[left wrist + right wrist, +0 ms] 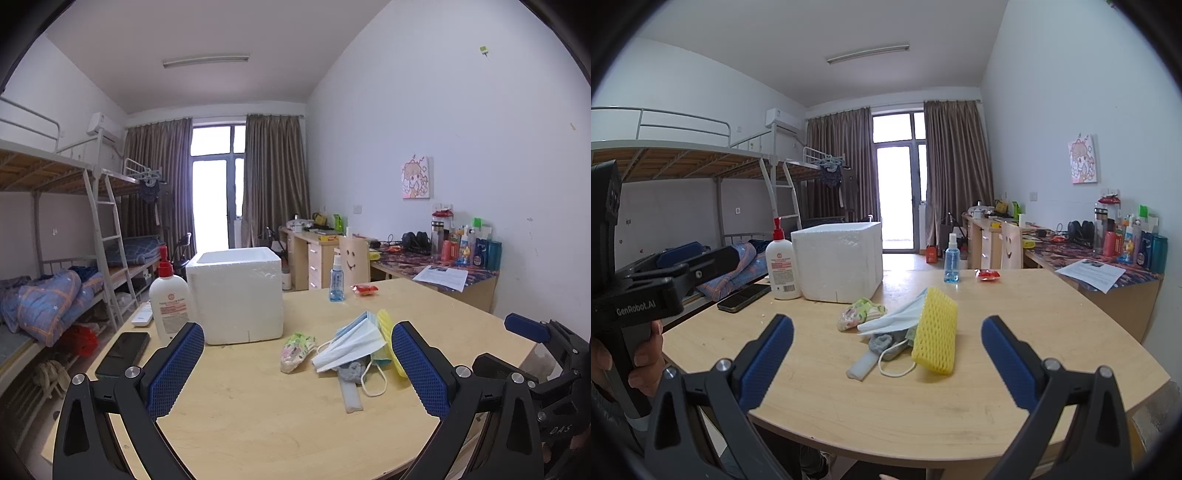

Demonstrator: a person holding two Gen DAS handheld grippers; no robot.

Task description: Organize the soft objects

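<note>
Face masks [351, 341] and yellow foam net [936, 330] are being framed ahead of both grippers' [297, 369] [887, 360] fingers, untouched; both pairs are being held apart.

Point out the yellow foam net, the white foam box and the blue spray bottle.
yellow foam net [936, 330], right wrist view, middle of its broad face
white foam box [836, 262], right wrist view, front wall
blue spray bottle [336, 284], left wrist view, labelled body

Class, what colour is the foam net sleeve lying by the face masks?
Yellow foam net sleeve, seen best from the right wrist.
</note>
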